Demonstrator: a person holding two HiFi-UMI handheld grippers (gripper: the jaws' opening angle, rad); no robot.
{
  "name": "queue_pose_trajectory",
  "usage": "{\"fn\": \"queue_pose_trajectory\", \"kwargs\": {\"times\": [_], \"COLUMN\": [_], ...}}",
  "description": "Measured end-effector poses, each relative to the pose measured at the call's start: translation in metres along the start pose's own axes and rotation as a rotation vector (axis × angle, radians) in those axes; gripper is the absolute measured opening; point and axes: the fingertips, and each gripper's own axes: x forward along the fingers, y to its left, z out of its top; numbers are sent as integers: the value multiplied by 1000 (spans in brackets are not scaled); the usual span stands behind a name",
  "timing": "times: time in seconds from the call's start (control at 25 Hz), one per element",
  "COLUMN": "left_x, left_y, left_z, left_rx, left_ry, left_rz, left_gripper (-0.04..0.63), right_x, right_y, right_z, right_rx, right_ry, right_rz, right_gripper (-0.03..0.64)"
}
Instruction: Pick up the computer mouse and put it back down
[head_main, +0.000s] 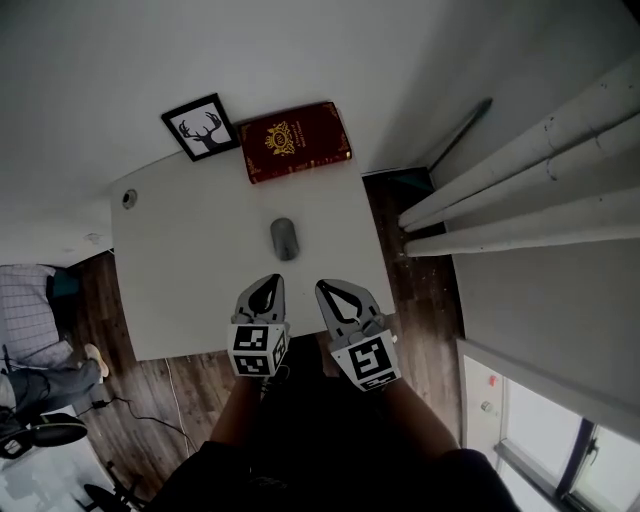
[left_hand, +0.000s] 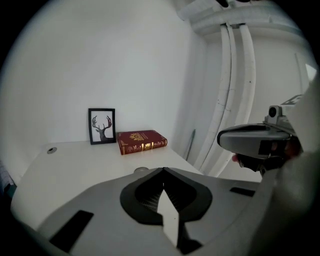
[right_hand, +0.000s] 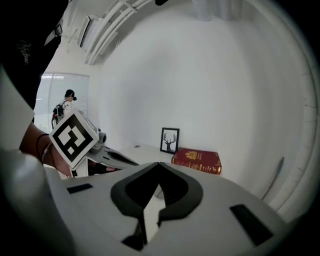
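A dark grey computer mouse (head_main: 283, 238) lies near the middle of the white table (head_main: 180, 260). Both grippers hover over the table's near edge, short of the mouse and not touching it. My left gripper (head_main: 268, 284) is shut and empty, just below and left of the mouse. To its right, my right gripper (head_main: 329, 289) is also shut and empty. In the left gripper view the closed tips (left_hand: 163, 171) hide most of the mouse; only its top (left_hand: 141, 170) peeks over them. The right gripper view shows its closed tips (right_hand: 159, 165) pointing toward the table's far side.
A red book (head_main: 295, 141) and a black-framed deer picture (head_main: 208, 127) stand at the table's far edge by the wall. A round cable hole (head_main: 129, 198) is at the far left corner. White pipes (head_main: 530, 190) run along the right. The floor is wood.
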Motion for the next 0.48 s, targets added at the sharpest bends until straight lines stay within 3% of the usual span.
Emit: {"fn": "queue_pose_trajectory", "kwargs": {"times": [0.2,0.4,0.44,0.48], "left_x": [11,27,29,32], "left_y": [25,37,39,40], "left_z": [-15,-32,-34,-34], "left_rx": [-17,-15,-15,-14], "left_ry": [26,70,74,78], "left_rz": [-18,-56,-62,-67], "left_gripper": [2,1,2,1], "right_x": [49,100,109,117], "right_y": [0,-1,-1,0], "right_z": [-33,-84,-89,-95], "right_rx": [83,238,264,290], "right_ry": [127,300,323,348], "right_rz": [23,32,33,36], "right_gripper": [20,26,50,133]}}
